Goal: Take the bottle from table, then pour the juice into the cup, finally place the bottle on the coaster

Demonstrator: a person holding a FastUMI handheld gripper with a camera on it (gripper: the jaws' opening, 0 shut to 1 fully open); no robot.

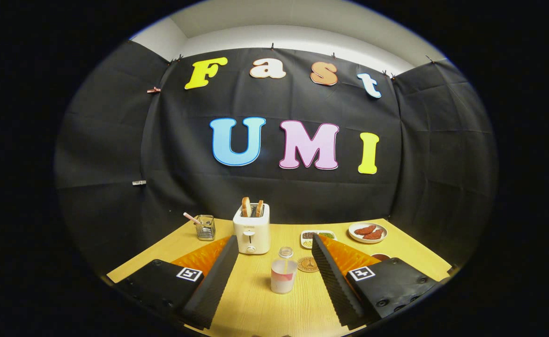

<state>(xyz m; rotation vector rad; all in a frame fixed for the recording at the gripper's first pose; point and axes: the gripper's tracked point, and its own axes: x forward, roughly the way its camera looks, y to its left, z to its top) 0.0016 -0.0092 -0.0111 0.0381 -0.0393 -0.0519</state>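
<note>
The gripper [274, 267] is spread wide, touching nothing; the bottle [283, 271] stands upright on the tabletop [255, 304] between its fingers, coaster [308, 264] just beside it

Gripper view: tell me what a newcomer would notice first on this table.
First, the white toaster with two slices of bread standing up from its slots, at the back of the wooden table. Nearer, a clear bottle of pale juice stands untouched between the open jaws of the gripper. A round coaster lies just beside the bottle, and a plate of reddish food sits beyond the right-hand jaw.
</note>
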